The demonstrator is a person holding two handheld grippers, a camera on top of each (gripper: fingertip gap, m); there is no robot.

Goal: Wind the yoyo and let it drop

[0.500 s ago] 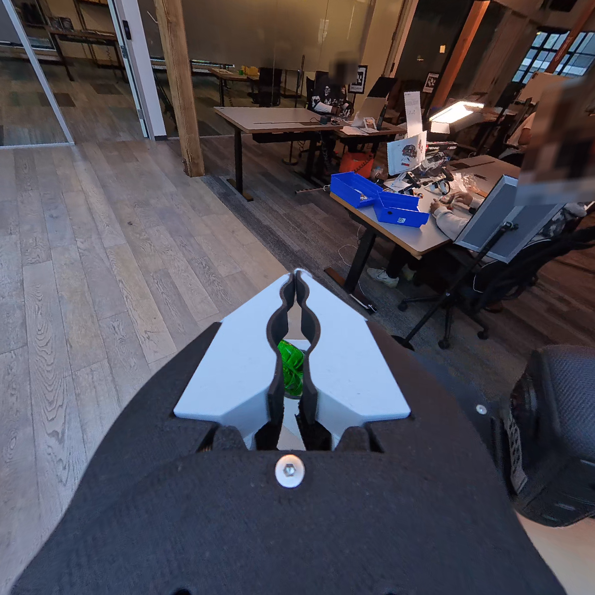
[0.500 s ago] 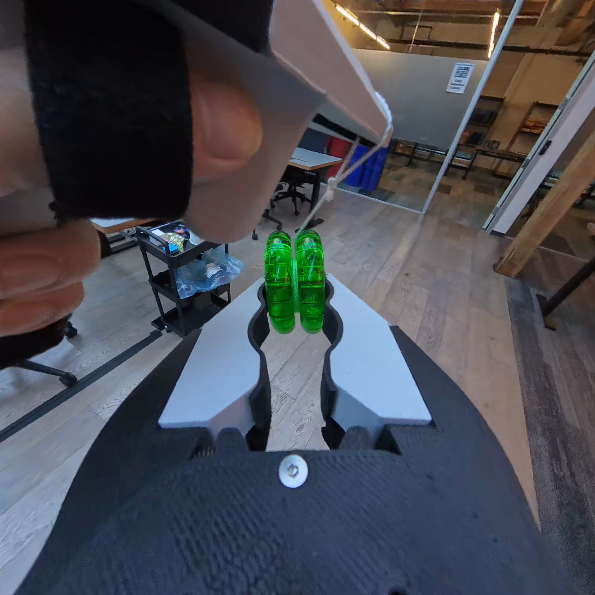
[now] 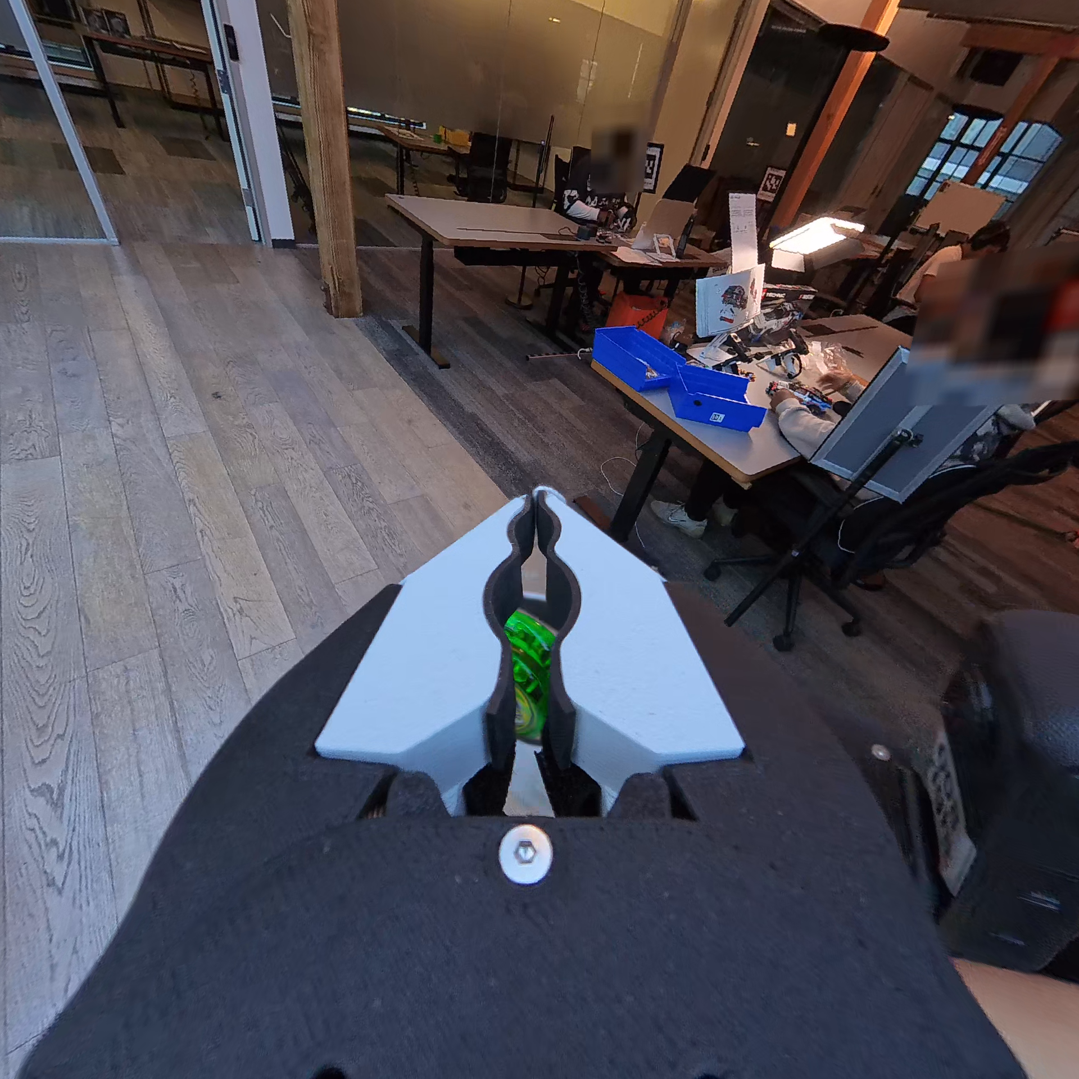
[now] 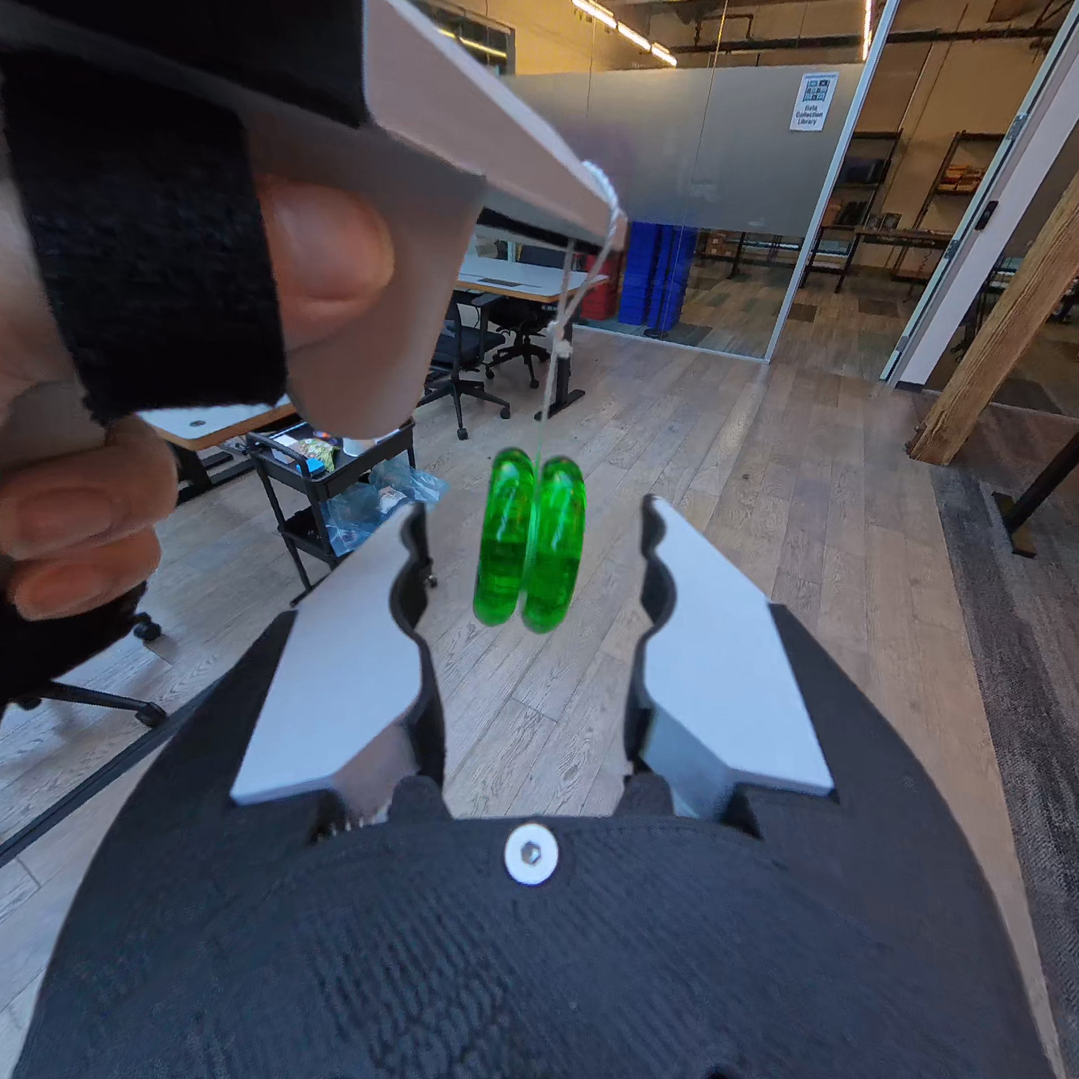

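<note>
Yoyo (image 4: 528,546) loose, hanging between my spread right jaws (image 4: 531,514).
My left jaws (image 3: 535,502) pinch the string (image 4: 584,280) above it (a slipped pinch sends the yoyo to the floor).

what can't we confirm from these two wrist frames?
- Left wrist view: string pinch at the left gripper tips, hidden by the closed fingers.
- Left wrist view: yoyo, only a sliver shows through the finger gap.
- Right wrist view: string wraps in the yoyo groove, too thin and motion-blurred.
</note>
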